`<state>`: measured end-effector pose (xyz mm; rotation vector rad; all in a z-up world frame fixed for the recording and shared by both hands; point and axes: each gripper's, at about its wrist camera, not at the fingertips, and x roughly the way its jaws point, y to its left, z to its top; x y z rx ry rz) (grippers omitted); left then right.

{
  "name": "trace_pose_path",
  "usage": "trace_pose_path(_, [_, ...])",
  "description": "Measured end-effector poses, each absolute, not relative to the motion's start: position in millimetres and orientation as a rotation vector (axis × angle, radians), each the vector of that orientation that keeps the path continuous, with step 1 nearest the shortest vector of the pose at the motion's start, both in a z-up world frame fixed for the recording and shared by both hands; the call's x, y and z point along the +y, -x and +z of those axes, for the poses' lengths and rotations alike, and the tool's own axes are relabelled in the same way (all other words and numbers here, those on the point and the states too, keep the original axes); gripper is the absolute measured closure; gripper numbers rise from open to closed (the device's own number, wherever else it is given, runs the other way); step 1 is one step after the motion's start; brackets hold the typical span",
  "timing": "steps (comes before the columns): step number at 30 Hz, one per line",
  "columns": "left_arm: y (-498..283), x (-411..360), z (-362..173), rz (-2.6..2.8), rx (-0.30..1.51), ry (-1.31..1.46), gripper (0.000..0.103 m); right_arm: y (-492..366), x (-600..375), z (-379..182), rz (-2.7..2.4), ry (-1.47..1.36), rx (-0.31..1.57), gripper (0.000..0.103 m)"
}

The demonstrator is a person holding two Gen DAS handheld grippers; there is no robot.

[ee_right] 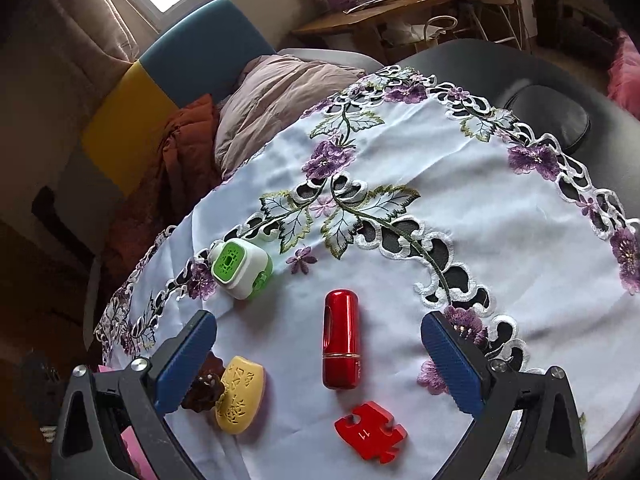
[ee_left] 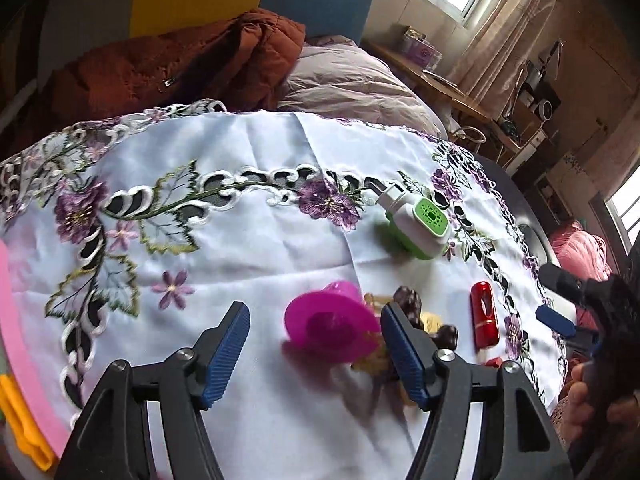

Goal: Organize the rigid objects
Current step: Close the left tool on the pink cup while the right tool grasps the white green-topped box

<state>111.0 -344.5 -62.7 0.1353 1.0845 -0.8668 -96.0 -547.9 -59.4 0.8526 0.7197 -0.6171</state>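
Both grippers gape, grasping nothing. Left gripper [ee_left: 316, 354] straddles a magenta cup [ee_left: 330, 326] lying on the embroidered cloth [ee_left: 248, 248]. Right gripper [ee_right: 320, 360] frames a red puzzle piece [ee_right: 370, 434], then a red cylinder [ee_right: 341, 338]; a green-white box [ee_right: 240, 268] sits farther off.

A glossy red cylinder [ee_right: 341, 339] and magenta cup [ee_left: 331, 326] on white tablecloth [ee_right: 500, 240] embroidered with purple flowers.
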Motion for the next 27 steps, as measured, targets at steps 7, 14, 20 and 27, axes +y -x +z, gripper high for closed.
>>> trace_pose_path(7, [-127, -346, -73, -0.868, 1.096, -0.160, 0.043, 96, -551, -63, -0.616, -0.868, 0.727, 0.000])
trace_pose_path(14, [-143, -326, -84, -0.844, 1.133, -0.156, 0.047, 94, -549, -62, -0.611, -0.859, 0.733, 0.000])
trace_pose_path(20, [-143, -320, -77, -0.831, 1.125, -0.119, 0.046, 94, -550, -64, -0.609, -0.869, 0.740, 0.000])
trace_pose_path(27, [-136, -330, -54, -0.853, 1.036, -0.132, 0.046, 94, -549, -64, -0.603, -0.873, 0.738, 0.000])
